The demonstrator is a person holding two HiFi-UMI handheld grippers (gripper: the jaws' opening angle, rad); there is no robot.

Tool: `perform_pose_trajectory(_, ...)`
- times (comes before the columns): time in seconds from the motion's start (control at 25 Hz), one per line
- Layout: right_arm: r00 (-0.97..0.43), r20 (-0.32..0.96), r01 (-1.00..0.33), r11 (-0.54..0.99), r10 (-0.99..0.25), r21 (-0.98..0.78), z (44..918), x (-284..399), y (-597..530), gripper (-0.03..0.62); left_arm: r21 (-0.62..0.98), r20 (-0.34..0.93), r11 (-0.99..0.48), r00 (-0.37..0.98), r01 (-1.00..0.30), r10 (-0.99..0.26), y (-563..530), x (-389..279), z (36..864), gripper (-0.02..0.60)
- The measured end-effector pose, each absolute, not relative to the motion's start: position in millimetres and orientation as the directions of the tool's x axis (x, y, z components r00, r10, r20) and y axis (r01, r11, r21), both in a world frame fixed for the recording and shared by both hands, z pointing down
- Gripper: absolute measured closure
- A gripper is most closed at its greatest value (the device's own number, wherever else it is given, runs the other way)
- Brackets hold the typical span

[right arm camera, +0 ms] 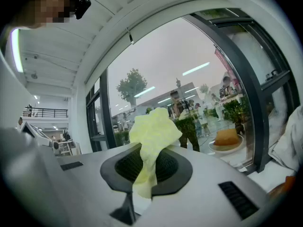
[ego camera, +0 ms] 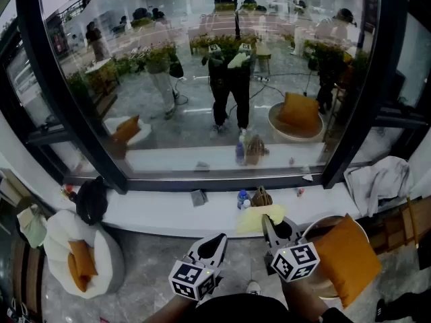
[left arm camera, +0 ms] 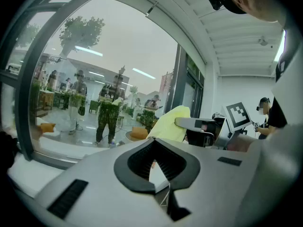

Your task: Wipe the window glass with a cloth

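Head view: right gripper (ego camera: 268, 225) sits at 5 o'clock, fingers clamped on the yellow cloth (ego camera: 258, 217). The cloth bunches forward toward 12 o'clock over the white sill (ego camera: 155, 215) and is judged short of the glass (ego camera: 202, 66), not touching it. Left gripper (ego camera: 218, 239) is at 6 o'clock, just beside the right, with fingers drawn together and empty. A bottle (ego camera: 243, 198) and a small brown item (ego camera: 262, 197) stand on the sill at 12 o'clock of the cloth, between it and the foot of the pane. Dark frame posts (ego camera: 74, 93) bound the pane at 9 and 3. An orange cushion (ego camera: 347, 258) is at 4 o'clock and a beanbag (ego camera: 74, 247) at 8, both on grey floor. Left gripper view: pads meet at the tips with only a sliver of light between them, nothing held. The cloth shows beyond at 1 o'clock. Right gripper view: cloth is pinched between the pads, long axis 6 to 12, its free end standing toward the glass. Judgement: the right arm is nearer. The wipe needs a push forward and up toward 12, lifted clear of the bottle. The glass is hard, smooth and reflective.
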State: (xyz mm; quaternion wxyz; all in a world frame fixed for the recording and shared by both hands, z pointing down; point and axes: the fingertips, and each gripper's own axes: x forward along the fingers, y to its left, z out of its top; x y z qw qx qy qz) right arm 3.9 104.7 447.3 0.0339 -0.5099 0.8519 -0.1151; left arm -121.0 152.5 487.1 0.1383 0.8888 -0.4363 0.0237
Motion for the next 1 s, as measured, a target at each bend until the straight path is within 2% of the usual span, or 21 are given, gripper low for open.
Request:
perform_pose_trajectory(0.6, -0.484, 0.064, -0.856, 0.457, -0.873, -0.243, 450.4, 13.1, 107.1, 0.537, 0.223, 0.169, -0.573, 0.61, -0.789, -0.774, 157.7, -114.3, 490.2, 0.574)
perform_pose_trajectory(1.0, -0.488, 0.066, -0.856, 0.462, -0.87, -0.231, 454.2, 43.2, 98.0, 0.537, 0.222, 0.176, -0.557, 0.595, -0.8, -0.784, 147.6, -85.3, 487.6, 0.575)
